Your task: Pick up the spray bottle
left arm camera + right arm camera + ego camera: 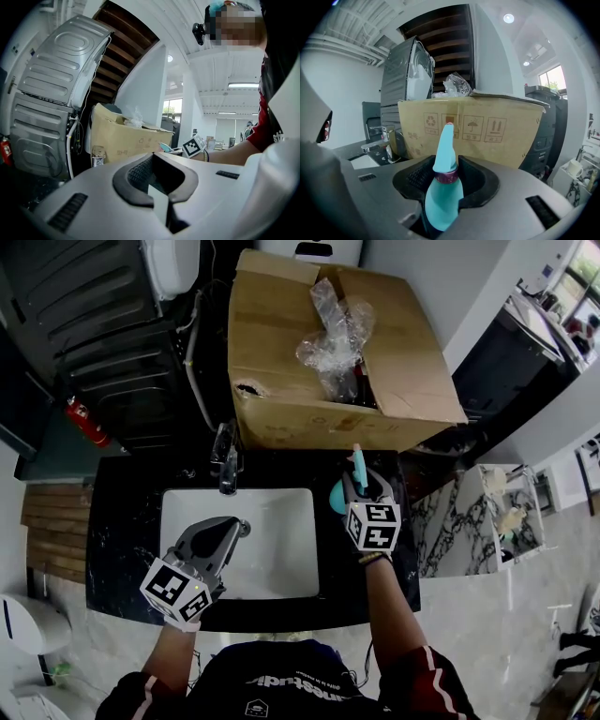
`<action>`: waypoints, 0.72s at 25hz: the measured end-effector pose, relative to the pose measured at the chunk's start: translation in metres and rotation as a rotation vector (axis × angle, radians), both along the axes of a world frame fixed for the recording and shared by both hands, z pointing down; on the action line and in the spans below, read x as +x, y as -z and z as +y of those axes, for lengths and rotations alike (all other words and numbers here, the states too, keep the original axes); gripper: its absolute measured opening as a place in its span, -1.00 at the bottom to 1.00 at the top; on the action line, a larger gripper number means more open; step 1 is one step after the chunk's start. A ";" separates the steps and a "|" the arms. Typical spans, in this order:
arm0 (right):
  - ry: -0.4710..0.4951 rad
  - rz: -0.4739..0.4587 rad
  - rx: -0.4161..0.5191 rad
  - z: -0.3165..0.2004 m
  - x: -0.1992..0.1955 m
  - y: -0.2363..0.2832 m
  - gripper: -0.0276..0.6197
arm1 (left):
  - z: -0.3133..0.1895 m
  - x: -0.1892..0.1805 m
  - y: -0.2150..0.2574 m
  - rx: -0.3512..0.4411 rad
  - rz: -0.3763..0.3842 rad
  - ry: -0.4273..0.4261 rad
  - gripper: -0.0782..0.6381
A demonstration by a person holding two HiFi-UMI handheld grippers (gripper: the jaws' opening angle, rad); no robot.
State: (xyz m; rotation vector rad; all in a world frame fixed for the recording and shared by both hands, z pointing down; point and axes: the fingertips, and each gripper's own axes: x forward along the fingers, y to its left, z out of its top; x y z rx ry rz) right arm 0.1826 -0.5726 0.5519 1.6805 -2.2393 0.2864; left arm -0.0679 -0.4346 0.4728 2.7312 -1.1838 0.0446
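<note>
A teal spray bottle (pixel 337 495) with a pink collar stands at the right of the sink, its nozzle pointing toward the cardboard box. My right gripper (pixel 359 486) is shut on it; in the right gripper view the spray bottle (pixel 443 187) fills the gap between the jaws of the right gripper (pixel 447 176), its nozzle rising upright. My left gripper (pixel 234 529) hovers over the white sink basin (pixel 281 512), pointing level. In the left gripper view the left gripper (pixel 154 173) shows its jaws together with nothing between them.
A large open cardboard box (pixel 281 352) with crumpled plastic wrap (pixel 333 338) stands on the black counter (pixel 122 512) just behind the sink. A chrome faucet (pixel 226 460) rises at the basin's far edge. A red fire extinguisher (pixel 86 421) lies at the far left.
</note>
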 end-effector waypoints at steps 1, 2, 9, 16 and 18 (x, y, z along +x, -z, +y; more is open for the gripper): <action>0.002 -0.001 0.004 0.003 0.000 0.002 -0.36 | 0.001 0.000 0.001 0.003 0.000 0.000 -0.74; 0.005 0.000 0.008 0.005 0.000 0.004 -0.36 | 0.003 0.001 0.002 0.006 0.000 -0.001 -0.74; 0.040 0.002 0.055 0.032 -0.009 0.033 -0.36 | 0.016 0.006 0.012 0.025 0.008 -0.014 -0.74; 0.126 -0.015 0.137 0.074 -0.033 0.090 -0.36 | 0.031 0.018 0.033 0.068 0.017 -0.046 -0.74; 0.152 -0.022 0.162 0.088 -0.041 0.107 -0.36 | 0.033 0.020 0.038 0.082 0.013 -0.046 -0.74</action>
